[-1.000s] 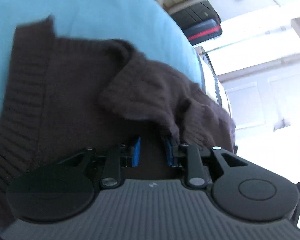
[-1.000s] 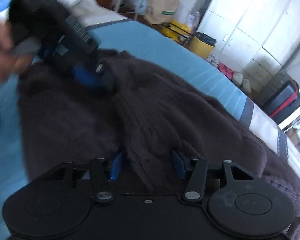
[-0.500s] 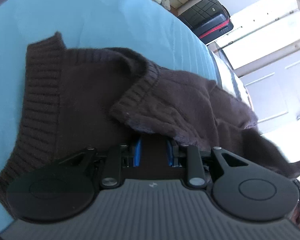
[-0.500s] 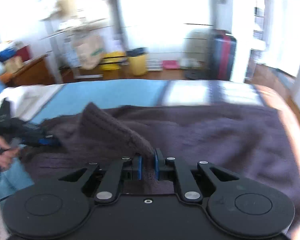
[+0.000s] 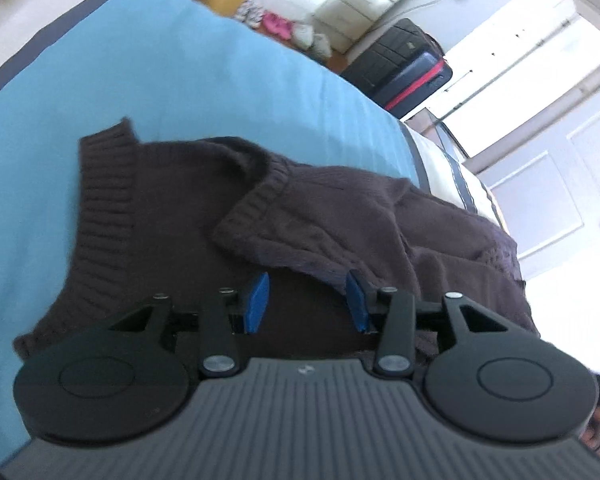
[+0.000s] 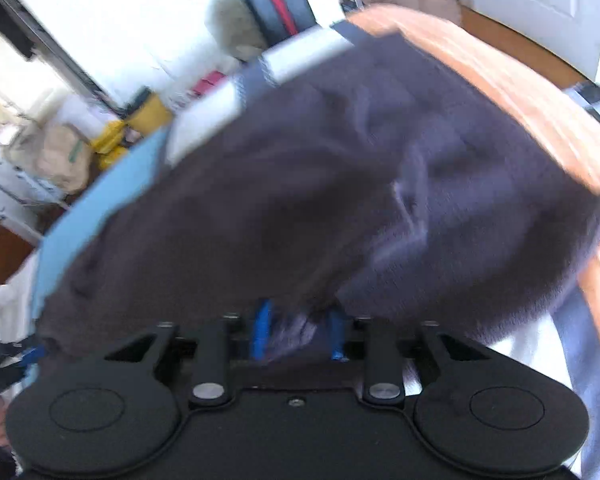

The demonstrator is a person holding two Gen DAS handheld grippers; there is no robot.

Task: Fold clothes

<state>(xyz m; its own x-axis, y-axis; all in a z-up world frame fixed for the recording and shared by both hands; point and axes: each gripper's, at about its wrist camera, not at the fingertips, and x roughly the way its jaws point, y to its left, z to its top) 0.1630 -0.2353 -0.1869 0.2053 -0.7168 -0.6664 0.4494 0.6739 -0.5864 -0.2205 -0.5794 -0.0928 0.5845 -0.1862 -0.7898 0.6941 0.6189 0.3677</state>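
While both tools' jaws spread, unclenched, the brown sweater [image 5: 340, 216] lies just ahead.

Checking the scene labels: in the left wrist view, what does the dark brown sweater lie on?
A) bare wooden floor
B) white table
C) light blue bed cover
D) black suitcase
C: the sweater is spread over the light blue cover; the suitcase stands apart, beyond the bed.
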